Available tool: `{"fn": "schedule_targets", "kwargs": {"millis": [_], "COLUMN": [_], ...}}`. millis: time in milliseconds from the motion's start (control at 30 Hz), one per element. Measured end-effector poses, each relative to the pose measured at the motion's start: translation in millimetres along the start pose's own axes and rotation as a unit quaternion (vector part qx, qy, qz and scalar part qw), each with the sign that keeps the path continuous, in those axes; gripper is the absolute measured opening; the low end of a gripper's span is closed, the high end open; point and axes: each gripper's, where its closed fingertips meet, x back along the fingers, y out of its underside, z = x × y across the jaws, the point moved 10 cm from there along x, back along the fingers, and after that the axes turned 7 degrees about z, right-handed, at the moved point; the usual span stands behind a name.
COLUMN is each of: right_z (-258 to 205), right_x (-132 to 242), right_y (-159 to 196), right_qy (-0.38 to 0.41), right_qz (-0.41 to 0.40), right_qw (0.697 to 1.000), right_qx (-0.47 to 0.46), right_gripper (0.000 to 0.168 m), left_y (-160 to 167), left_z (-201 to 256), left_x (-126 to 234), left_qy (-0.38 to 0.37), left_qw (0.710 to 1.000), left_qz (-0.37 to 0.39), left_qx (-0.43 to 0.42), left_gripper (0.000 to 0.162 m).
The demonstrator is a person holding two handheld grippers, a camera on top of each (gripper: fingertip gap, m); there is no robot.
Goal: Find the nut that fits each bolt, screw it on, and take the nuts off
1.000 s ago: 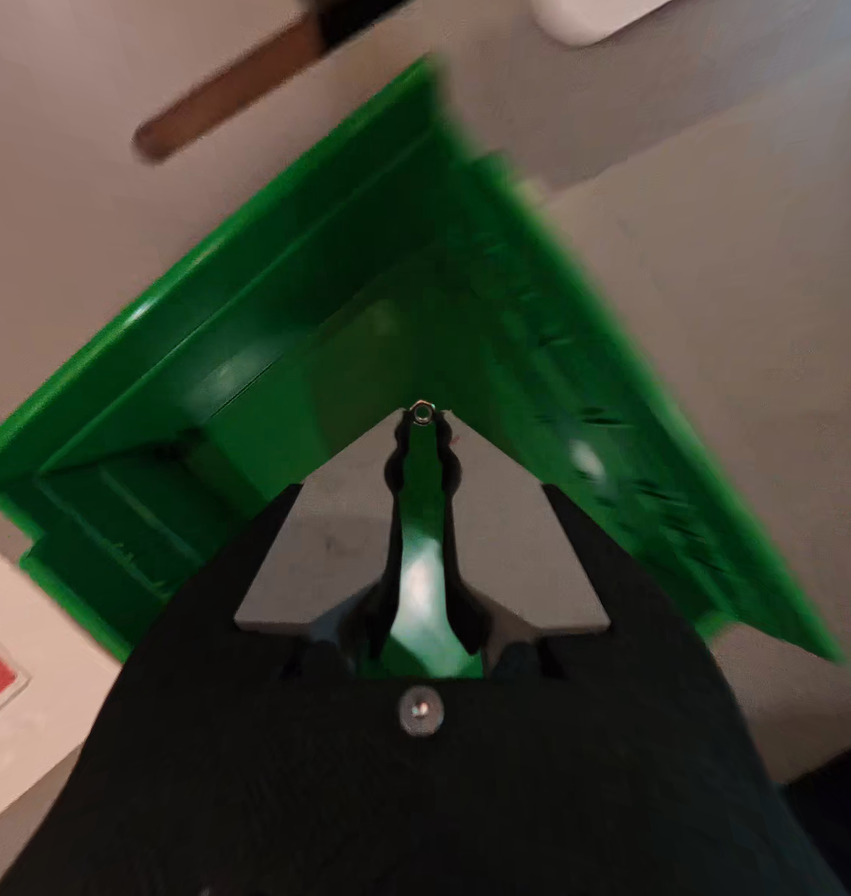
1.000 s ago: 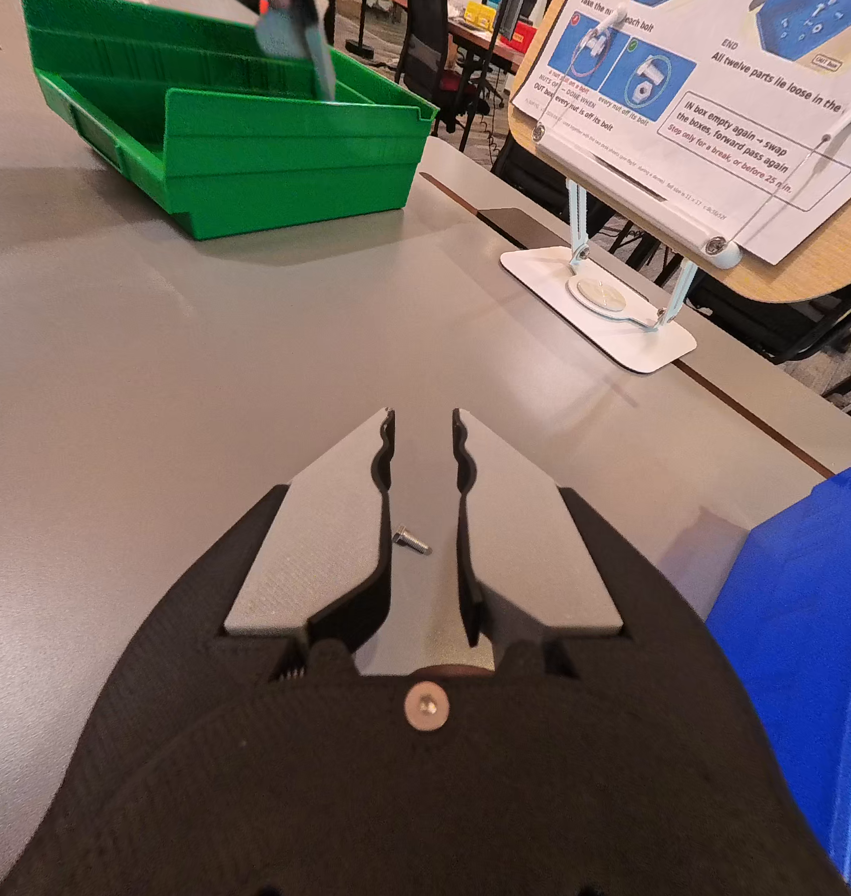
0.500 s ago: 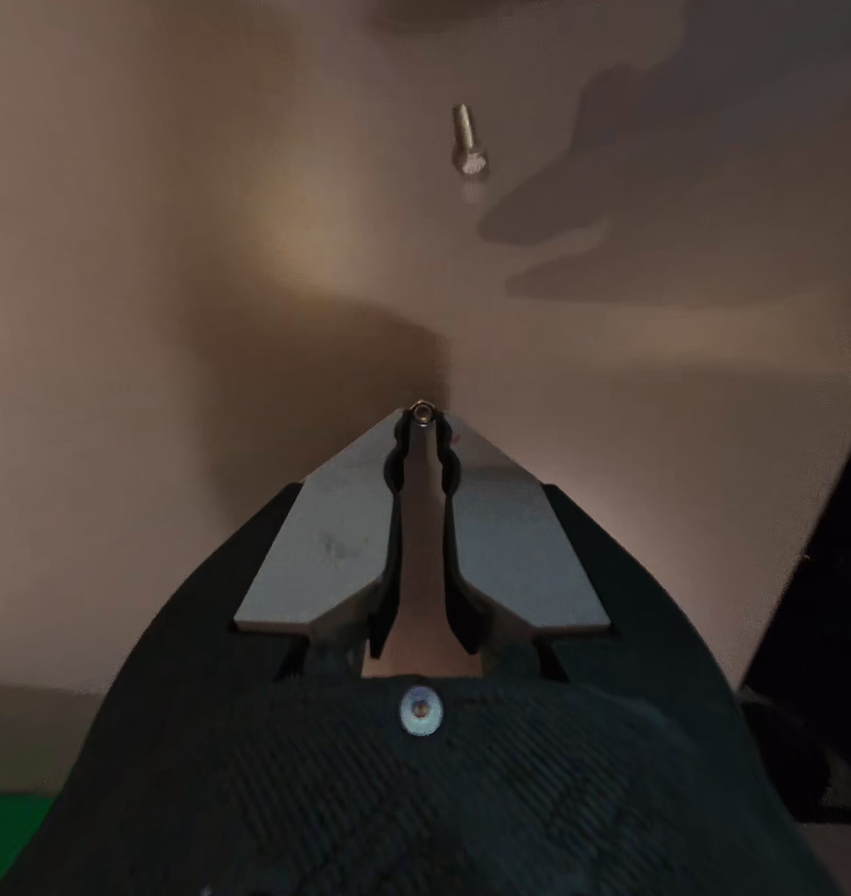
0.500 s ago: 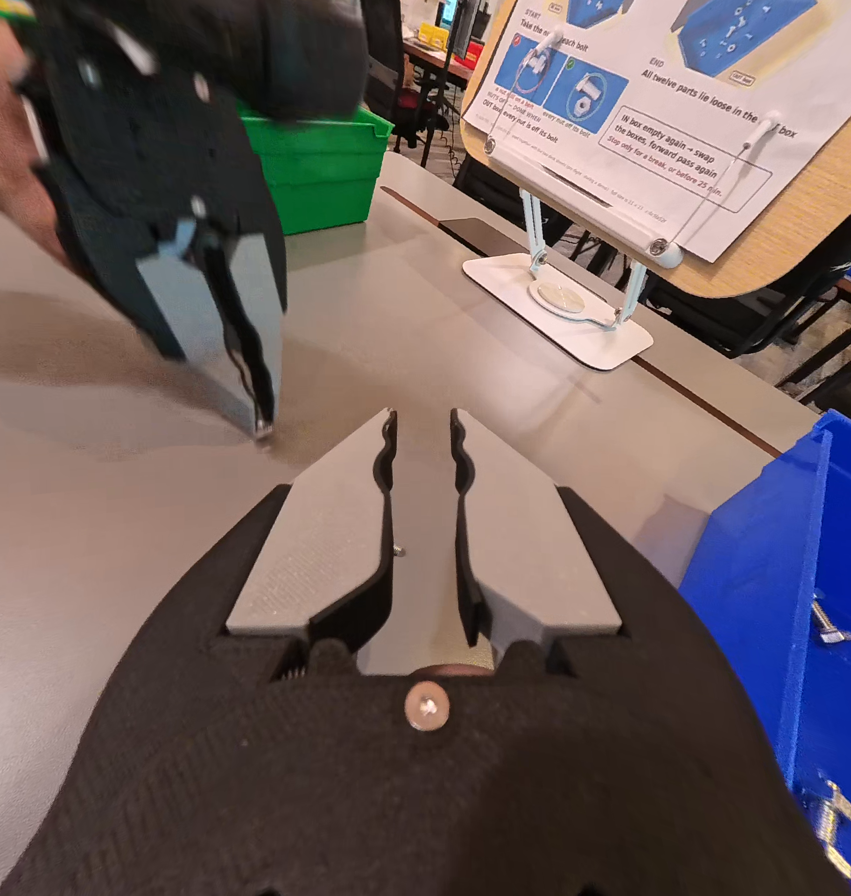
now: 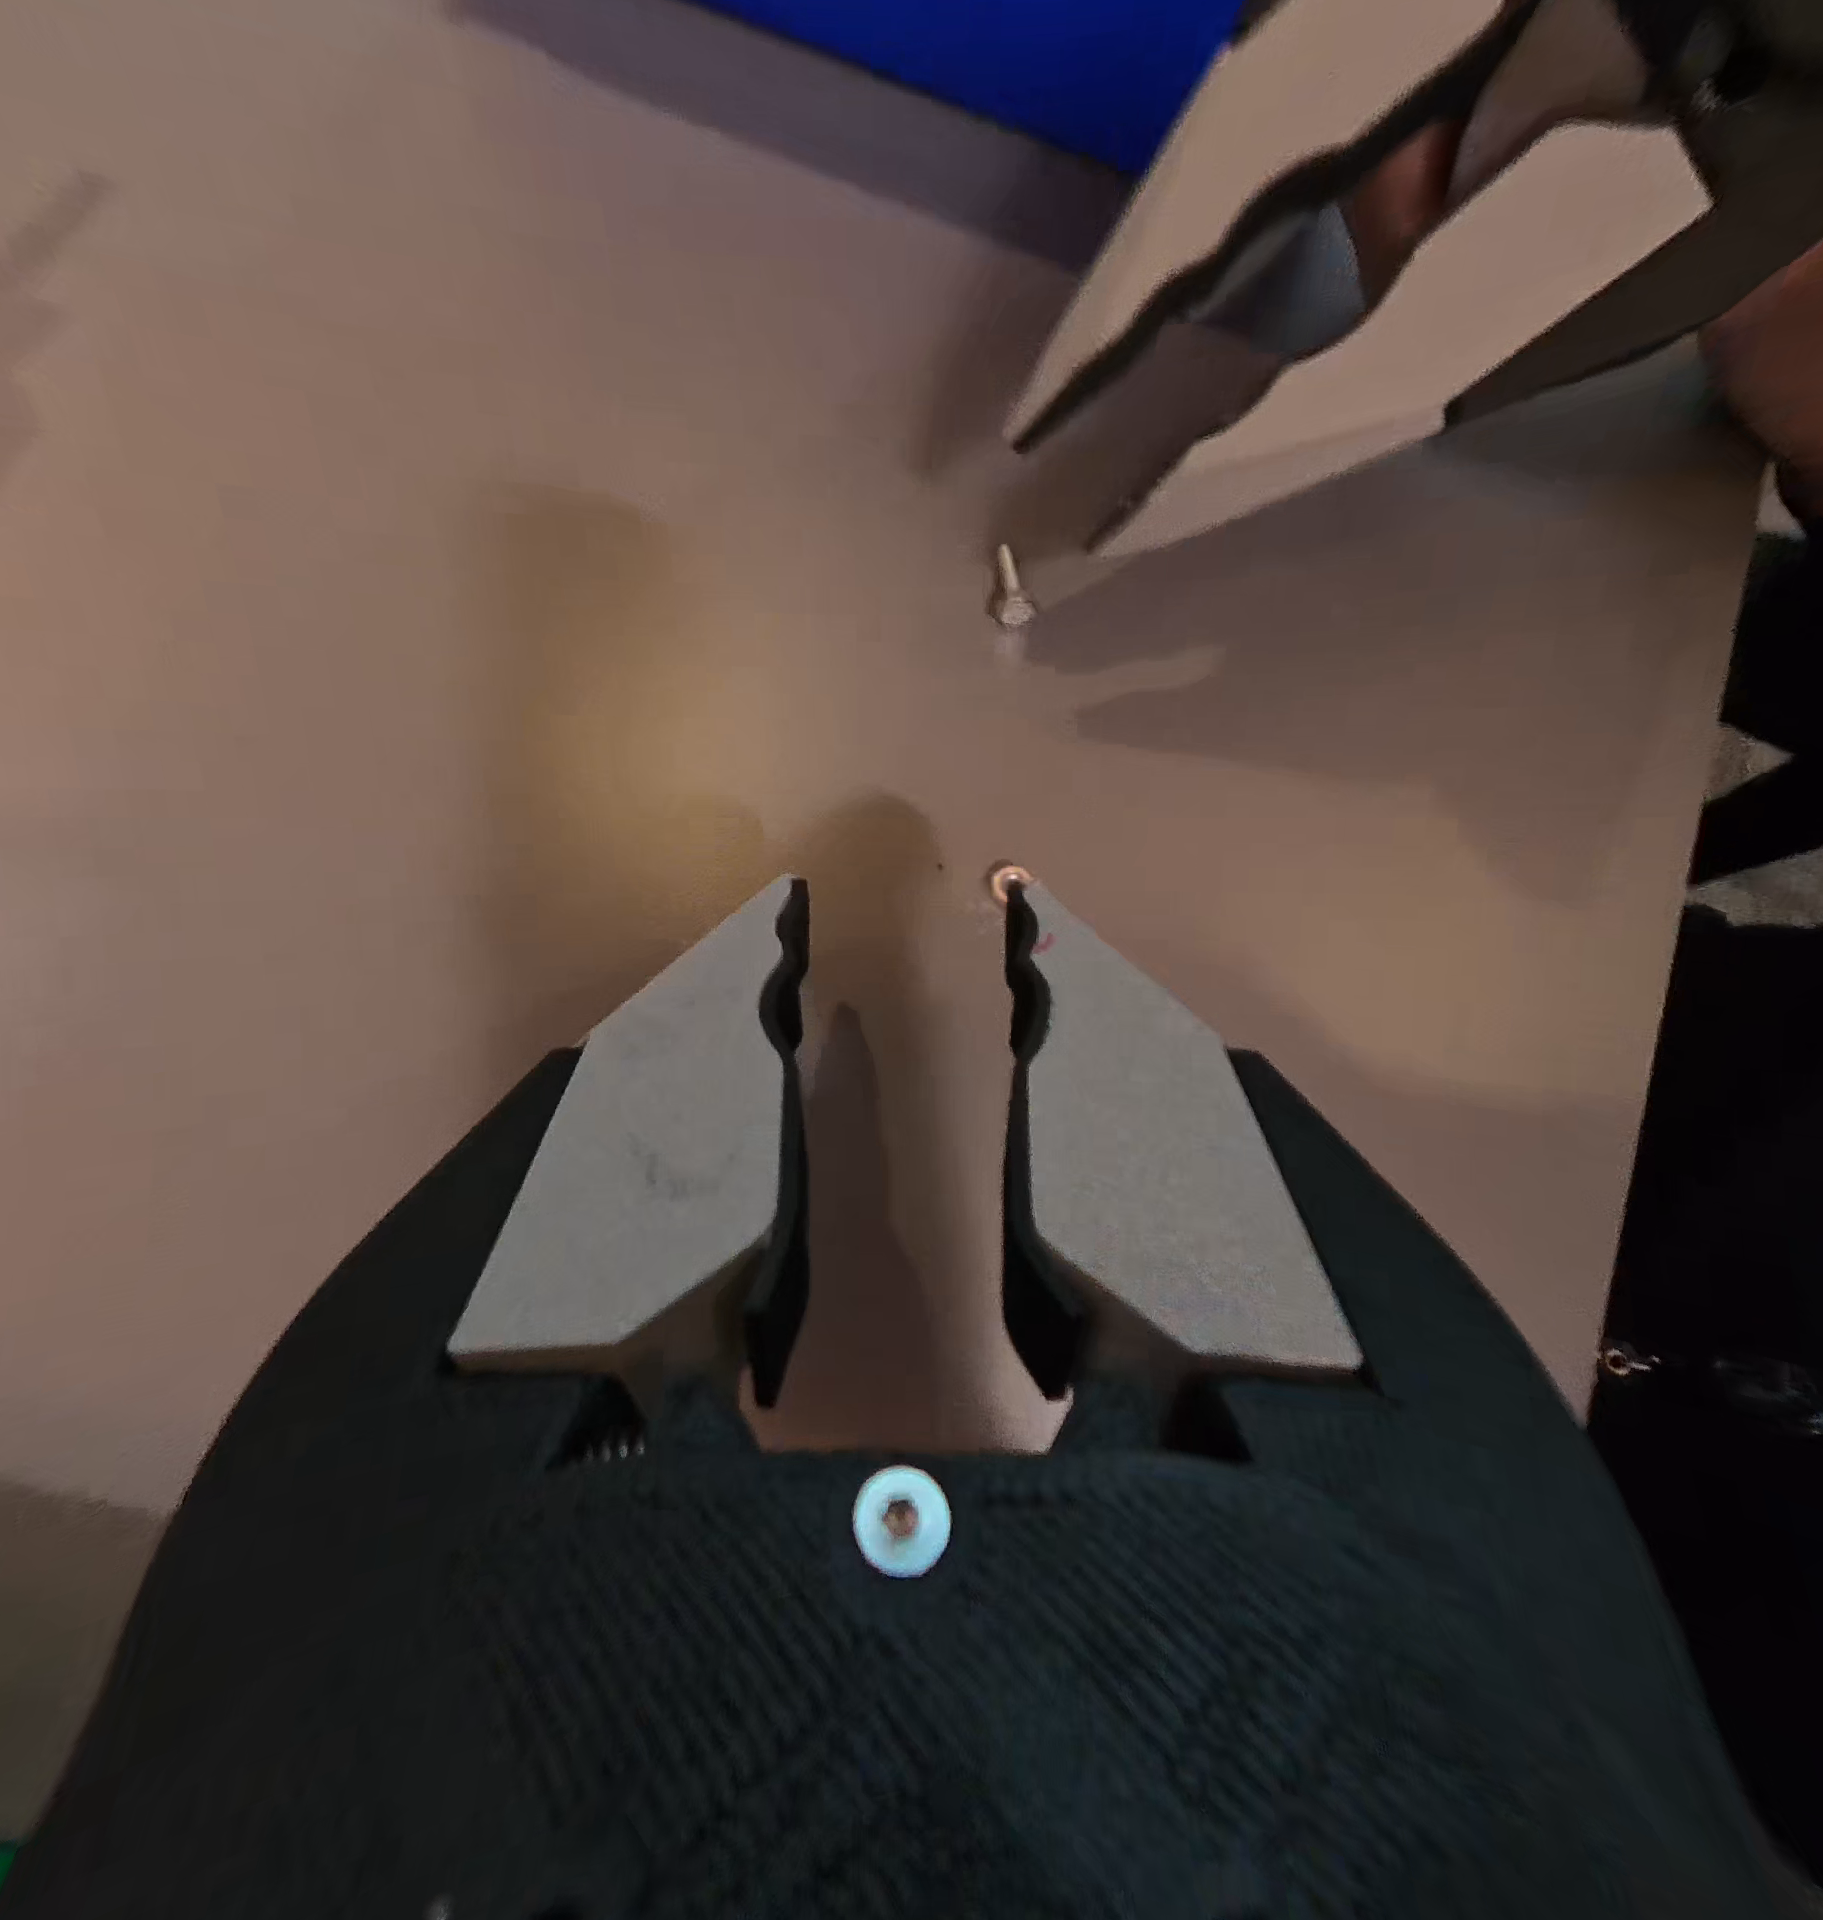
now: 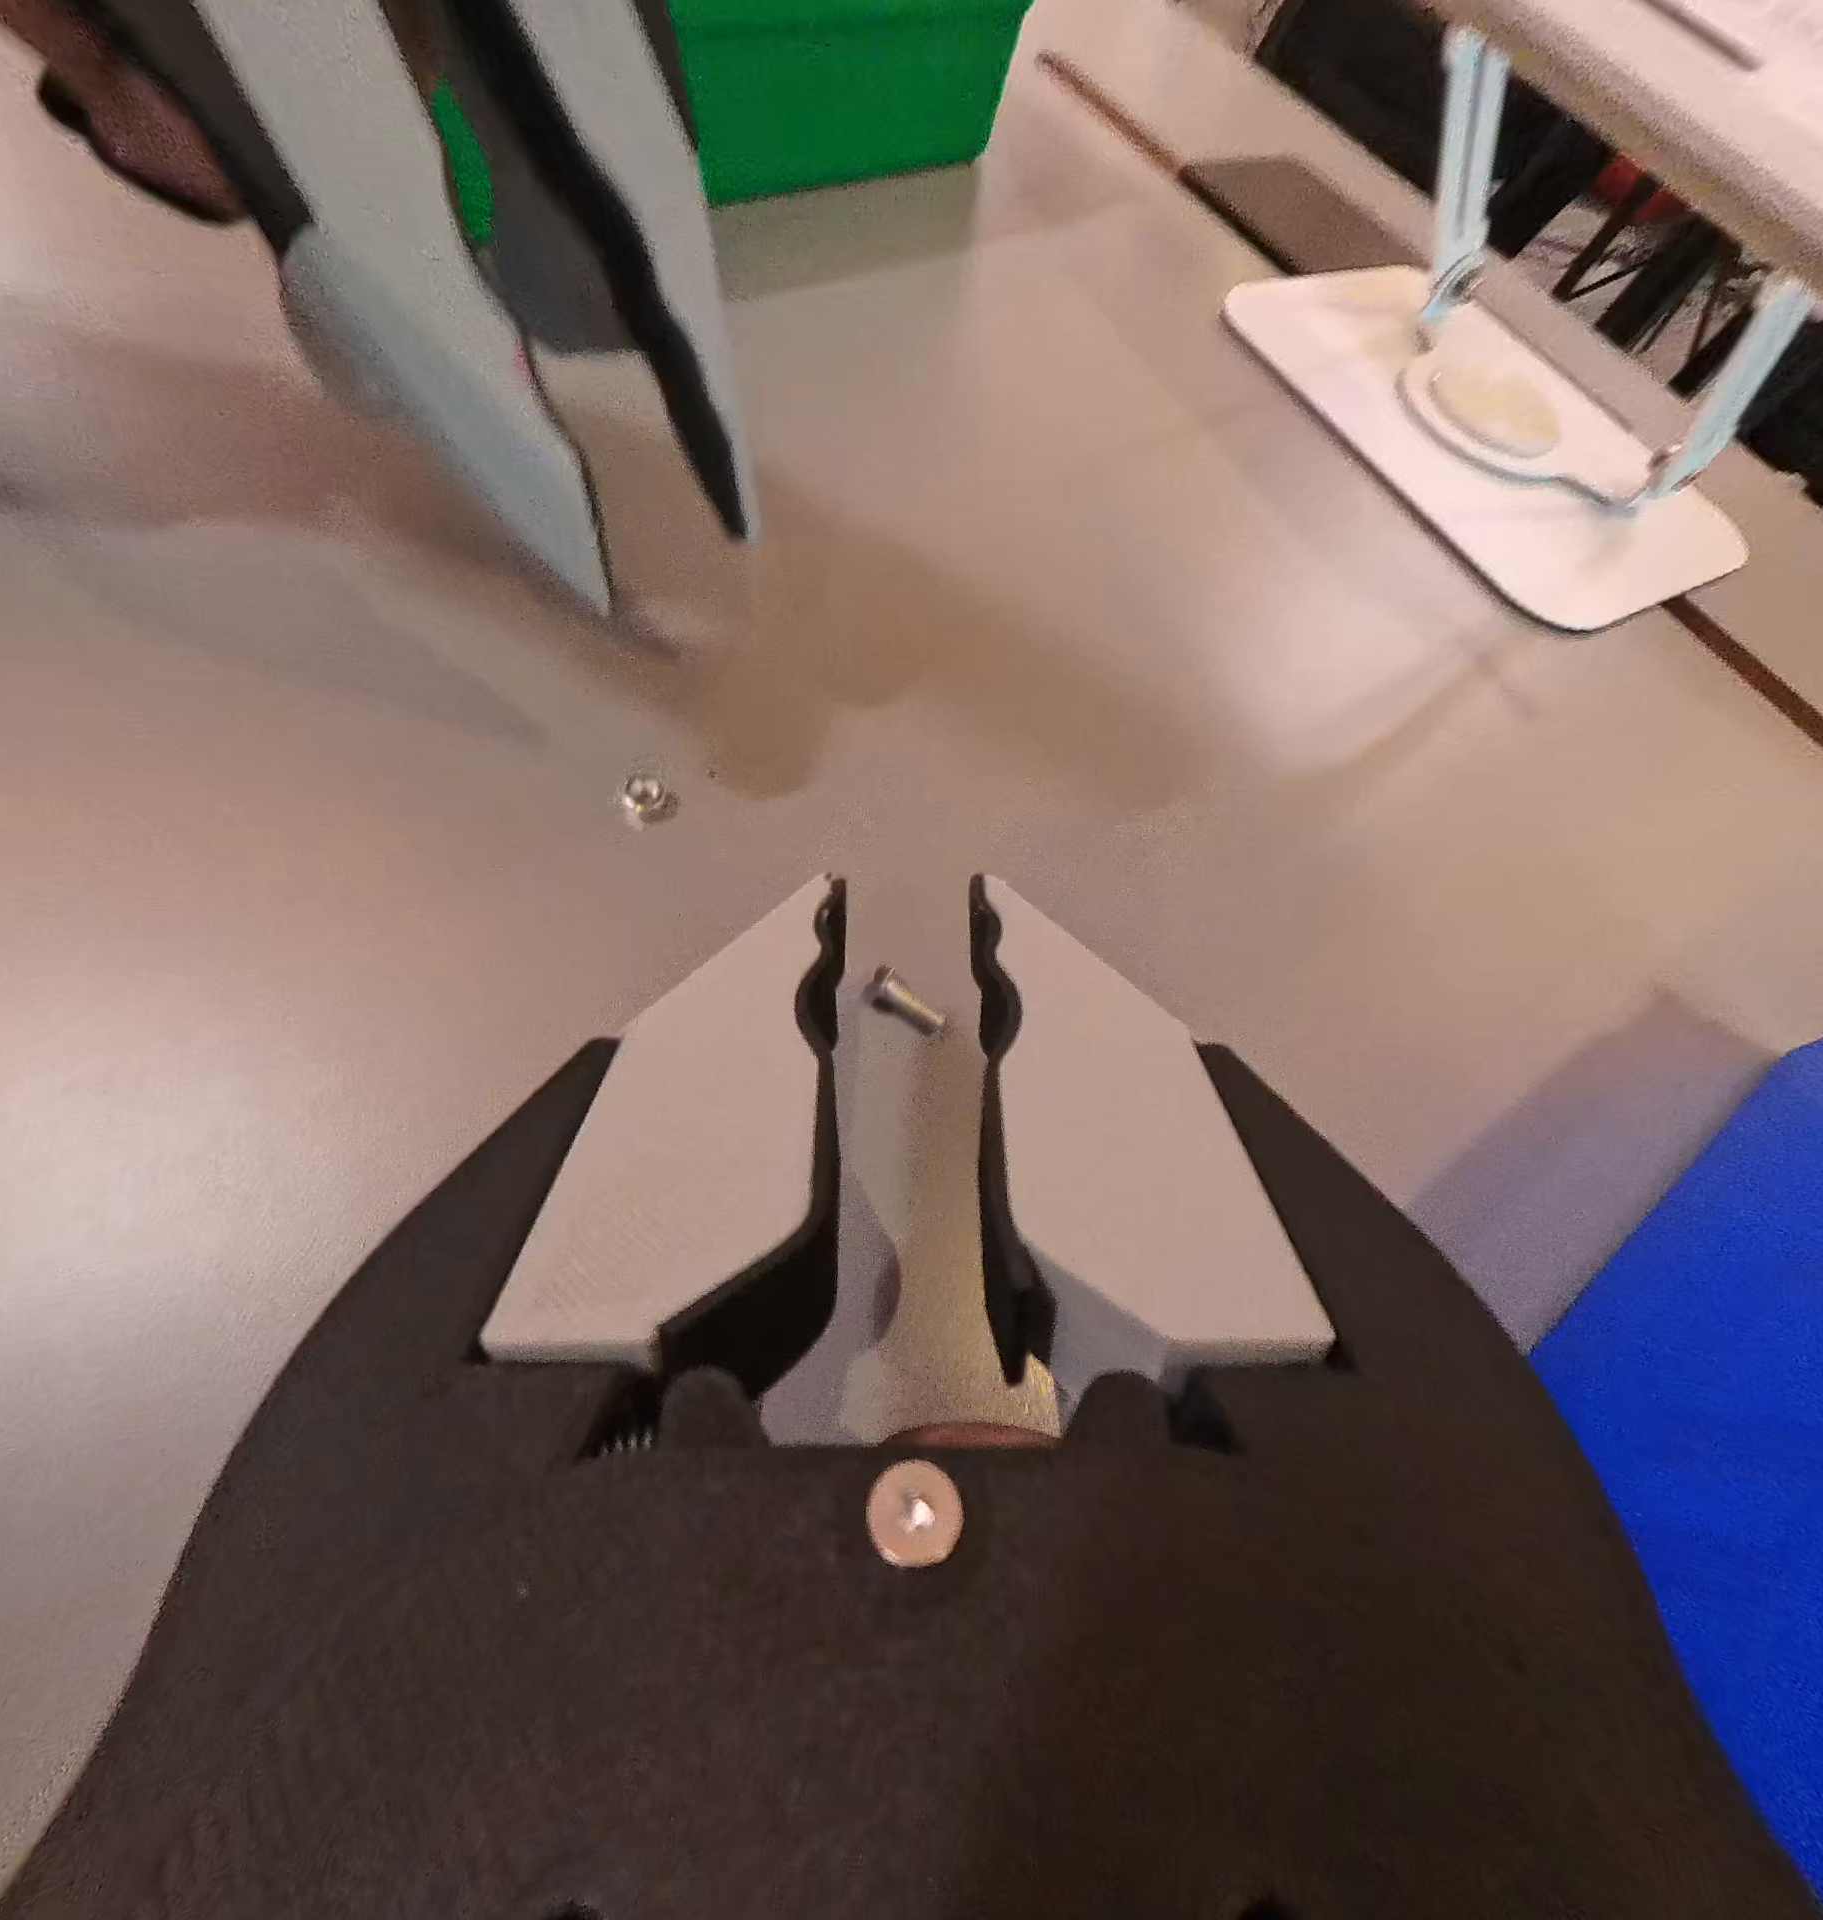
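Observation:
My left gripper (image 5: 902, 888) is open just above the grey table (image 5: 367, 623). A small silver nut (image 5: 1011, 883) lies on the table at its right fingertip, free of the pads. In the right wrist view the nut (image 6: 645, 798) lies below the left gripper (image 6: 673, 571). My right gripper (image 6: 902, 883) is open. A small silver bolt (image 6: 902, 1000) lies flat on the table between its fingers, with a gap on both sides. In the left wrist view the bolt (image 5: 1013, 592) lies just under the tips of the right gripper (image 5: 1054, 497).
A blue bin (image 6: 1738, 1299) stands at the right of the right gripper and shows at the top of the left wrist view (image 5: 990, 73). A green bin (image 6: 834, 94) is at the back. A white stand base (image 6: 1489, 457) with a sheet holder is at the back right. About 9 cm separates my left fingertips from my right. My left tips are roughly 5 cm from the nut (image 6: 645, 798).
My left gripper carried the nut from over the green bin to the table near the bolt, then opened; the nut left its grasp and lies on the table. The right gripper stayed open over the bolt.

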Motion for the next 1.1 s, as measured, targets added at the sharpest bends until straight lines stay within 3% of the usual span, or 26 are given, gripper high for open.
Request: {"fn": "schedule_targets", "kwargs": {"millis": [133,233,300,400,533,600,667,967,1033,1100], "right_z": [-6.7,-5.7,-2.4,0.0,-2.5,-2.6,-3.5,-6.2,-6.2,-7.9], "right_x": [3.8,0.5,-3.5,-10.4,-18.9,-23.5,-24.7,-19.0,-15.4,-11.2], "right_y": [-5.3,-6.0,-5.5,2.6,9.1,13.4,13.0,3.2,-5.9,-19.0], "right_qy": [0.022,0.037,0.034,0.017,0.032,0.041,0.047,0.067,0.066,0.063], "right_qz": [-0.088,-0.156,-0.145,-0.149,-0.139,-0.151,-0.146,-0.087,-0.055,-0.011], "right_qw": [0.996,0.987,0.987,0.983,0.986,0.985,0.986,0.994,0.996,0.998], "right_qx": [0.000,-0.026,-0.065,-0.110,-0.086,-0.075,-0.067,-0.030,-0.014,0.013], "right_gripper": [0.018,0.013,0.013,0.031,0.028,0.017,0.016,0.016,0.016,0.016], "left_y": [10.8,17.3,22.2,30.3,32.1,31.9,34.5,57.5,66.1,67.6], "left_z": [-16.0,-21.4,-22.2,-23.6,-22.2,-23.6,-28.2,-63.9,-66.5,-62.2], "left_x": [7.6,-1.0,-9.2,-17.5,-19.6,-19.5,-18.1,29.9,38.1,38.8], "left_qy": [0.004,0.012,0.007,-0.029,-0.016,-0.027,-0.049,-0.160,-0.157,-0.109], "left_qw": [0.997,0.997,0.998,0.999,0.999,0.999,0.998,0.980,0.978,0.978], "left_qz": [0.073,0.078,0.058,0.031,0.034,0.032,0.021,0.062,0.074,0.105], "left_qx": [0.004,0.016,0.025,0.007,0.021,0.018,0.020,0.100,0.119,0.144], "left_gripper": [0.038,0.039,0.040,0.040,0.040,0.039,0.039,0.040,0.040,0.041]}}
